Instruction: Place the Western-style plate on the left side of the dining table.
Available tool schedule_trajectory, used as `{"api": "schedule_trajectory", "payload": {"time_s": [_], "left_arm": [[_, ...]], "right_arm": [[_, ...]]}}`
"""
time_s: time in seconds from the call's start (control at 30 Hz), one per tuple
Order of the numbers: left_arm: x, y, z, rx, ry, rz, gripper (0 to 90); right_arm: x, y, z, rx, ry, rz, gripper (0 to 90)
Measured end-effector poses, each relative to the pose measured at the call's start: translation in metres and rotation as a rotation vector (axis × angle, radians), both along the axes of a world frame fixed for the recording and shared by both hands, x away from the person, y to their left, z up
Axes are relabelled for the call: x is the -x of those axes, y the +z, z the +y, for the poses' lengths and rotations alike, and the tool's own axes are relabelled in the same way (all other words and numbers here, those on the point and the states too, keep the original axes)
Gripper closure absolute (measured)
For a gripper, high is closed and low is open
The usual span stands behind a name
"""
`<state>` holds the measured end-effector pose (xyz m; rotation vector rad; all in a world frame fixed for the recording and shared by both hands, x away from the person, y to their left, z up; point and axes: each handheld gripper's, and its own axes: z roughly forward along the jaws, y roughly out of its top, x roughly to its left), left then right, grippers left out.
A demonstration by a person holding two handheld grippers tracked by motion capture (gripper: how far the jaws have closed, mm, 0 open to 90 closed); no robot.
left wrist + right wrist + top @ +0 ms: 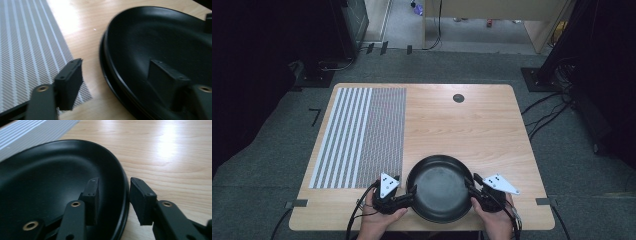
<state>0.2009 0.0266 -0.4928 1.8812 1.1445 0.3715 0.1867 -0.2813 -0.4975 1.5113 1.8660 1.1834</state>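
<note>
Hands: both come in over the near edge of the counter, one on each side of the pan.
Pan: black, round, shallow, resting flat on the counter near the middle of its near edge, just right of the striped mat; no handle seen.
Left gripper: at the pan's left rim. In the left gripper view one of its fingers stands outside the rim over the mat corner, the other sits inside the bowl; a clear gap shows between the outer pad and the rim, so the fingers straddle the wall but do not yet clamp it. Open.
Right gripper: at the pan's right rim. In the right gripper view one finger is inside the bowl, the other outside over bare wood, much closer together; the rim lies between them. The inner pad looks to be against the wall, while a narrow slit remains at the outer one. Not yet a firm pinch, as far as I can judge.
Step in hand: taking a two-sided hold on the pan's rim, both sets of fingers in place around it.
Next move calls for: closing both sides until the pads bite, left side most of all; then lifting evenly, since an uneven pull would likely tip the pan or let the thin rim slip.
Mat: lies along the left edge of the counter, untouched.
</note>
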Motion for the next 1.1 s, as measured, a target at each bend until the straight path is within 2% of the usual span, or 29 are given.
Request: {"api": "schedule_trajectory", "payload": {"time_s": [0.03, 0.07, 0.13, 0.2, 0.43, 0.47, 0.63, 0.67, 0.77, 0.8, 0.9, 0.97, 1.0, 1.1], "left_arm": [[0.000, 0.000, 0.000, 0.000, 0.000, 0.000, 33.4], [0.000, 0.000, -0.001, 0.008, 0.001, 0.015, 36.5], [0.001, 0.000, -0.001, 0.010, 0.003, 0.023, 44.1], [0.001, -0.002, -0.002, -0.002, 0.006, 0.035, 47.3], [0.002, -0.001, 0.000, 0.030, -0.009, 0.063, 62.4], [0.002, -0.001, 0.001, 0.036, -0.012, 0.072, 62.6], [0.001, -0.001, 0.002, 0.046, -0.017, 0.077, 63.3], [0.001, -0.001, 0.003, 0.047, -0.018, 0.079, 63.3], [0.001, -0.001, 0.003, 0.051, -0.018, 0.082, 63.5], [0.000, -0.001, 0.005, 0.064, -0.018, 0.094, 63.8], [-0.001, -0.001, 0.006, 0.077, -0.020, 0.106, 63.8], [-0.001, -0.001, 0.007, 0.081, -0.026, 0.112, 62.5], [-0.002, 0.000, 0.008, 0.097, -0.027, 0.127, 61.8], [-0.003, 0.000, 0.009, 0.106, -0.034, 0.140, 61.8]], "right_arm": [[0.000, 0.000, 0.000, 0.000, 0.000, 0.000, 63.4], [0.001, -0.001, -0.001, -0.010, -0.024, 0.010, 69.2], [0.002, -0.001, -0.003, -0.019, -0.043, 0.019, 74.5], [0.002, 0.000, -0.004, -0.028, -0.049, 0.024, 75.4], [0.004, 0.001, -0.002, -0.026, -0.071, 0.013, 78.7], [0.005, 0.001, -0.002, -0.032, -0.073, 0.014, 81.9], [0.006, 0.001, -0.002, -0.051, -0.083, 0.018, 82.6], [0.005, 0.000, -0.004, -0.080, -0.087, 0.023, 83.1], [0.005, -0.001, -0.005, -0.110, -0.091, 0.027, 83.6], [0.005, -0.001, -0.006, -0.130, -0.102, 0.030, 83.8], [0.005, -0.001, -0.005, -0.132, -0.103, 0.029, 83.9], [0.004, -0.003, -0.005, -0.165, -0.091, 0.038, 84.1], [0.004, -0.003, -0.005, -0.177, -0.086, 0.044, 84.0], [0.003, -0.005, -0.004, -0.192, -0.081, 0.048, 83.5]]}}
